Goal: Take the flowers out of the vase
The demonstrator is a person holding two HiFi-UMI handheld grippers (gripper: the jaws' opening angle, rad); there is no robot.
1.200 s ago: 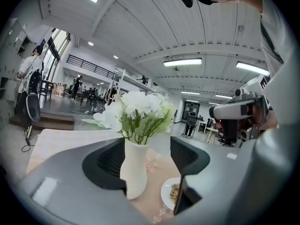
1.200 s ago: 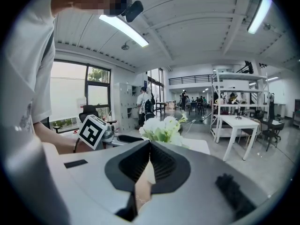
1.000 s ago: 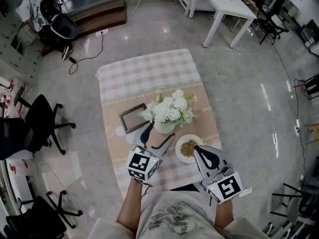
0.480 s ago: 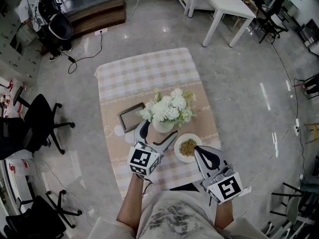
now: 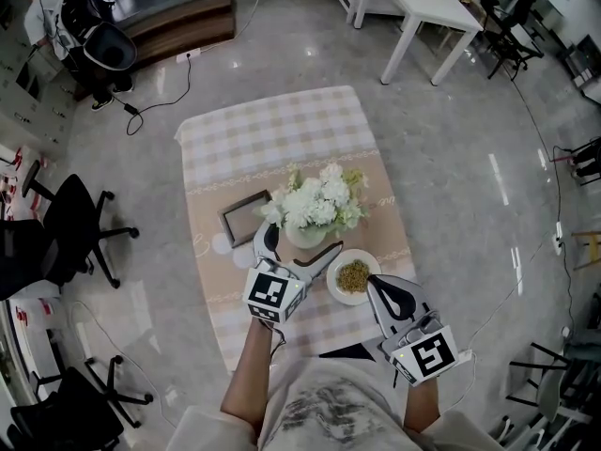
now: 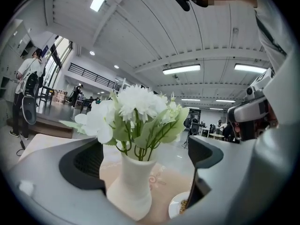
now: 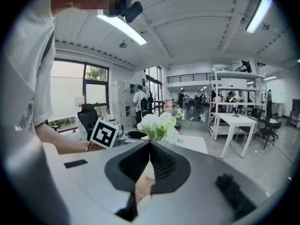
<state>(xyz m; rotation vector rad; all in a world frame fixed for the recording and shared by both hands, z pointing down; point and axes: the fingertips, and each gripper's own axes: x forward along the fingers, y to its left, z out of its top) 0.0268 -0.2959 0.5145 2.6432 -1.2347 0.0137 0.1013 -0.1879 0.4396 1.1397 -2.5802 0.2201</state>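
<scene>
A white vase (image 5: 304, 235) with white flowers and green leaves (image 5: 315, 201) stands upright mid-table. My left gripper (image 5: 297, 248) is level with the vase's body, and its jaws have just been opening. They now stand wide on either side of the vase (image 6: 131, 186), with a gap at each pad, and the flowers (image 6: 136, 111) rise above them. My right gripper (image 5: 372, 282) hangs at the near right, shut and empty, beside the plate. In the right gripper view the jaws (image 7: 149, 145) meet, with the flowers (image 7: 159, 125) beyond.
A white plate of brownish food (image 5: 352, 276) sits just right of the vase. A dark picture frame (image 5: 242, 219) lies to its left. The table (image 5: 272, 134) has a checked and beige cloth. Office chairs stand on the floor at left, and a white table at the far right.
My left gripper has moved forward towards the vase and its jaws have spread wider around it. The right gripper has stayed where it was.
</scene>
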